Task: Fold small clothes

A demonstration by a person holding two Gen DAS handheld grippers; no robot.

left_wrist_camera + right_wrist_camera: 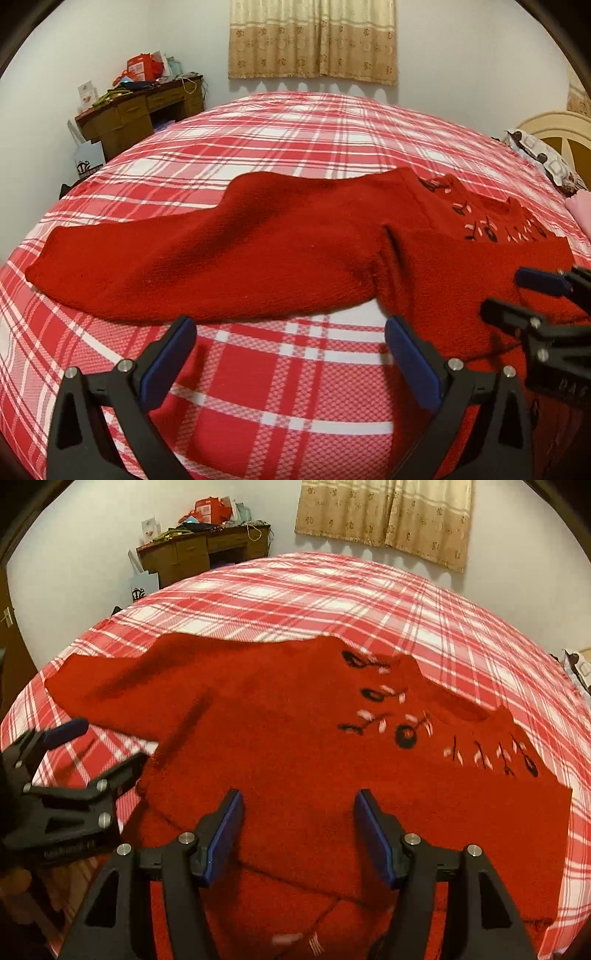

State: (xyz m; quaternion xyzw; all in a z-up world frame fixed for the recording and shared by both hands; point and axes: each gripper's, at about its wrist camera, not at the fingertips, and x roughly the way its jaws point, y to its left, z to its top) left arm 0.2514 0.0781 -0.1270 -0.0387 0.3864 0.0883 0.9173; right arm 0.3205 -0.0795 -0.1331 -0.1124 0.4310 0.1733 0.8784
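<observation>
A small red knit sweater (258,251) with black and white embroidery lies flat on the plaid bed; its left sleeve (129,258) stretches out to the left. It fills the right wrist view (295,746), where one sleeve lies folded across the body. My left gripper (290,343) is open and empty, just above the bedsheet in front of the sleeve's near edge; it shows in the right wrist view (103,742). My right gripper (297,819) is open and empty over the sweater's lower body; it shows at the right in the left wrist view (509,291).
The red-and-white plaid bedsheet (295,140) covers the whole bed. A cluttered wooden desk (140,107) stands against the far wall at left. A curtain (314,37) hangs behind. A patterned pillow (546,158) and headboard are at the right edge.
</observation>
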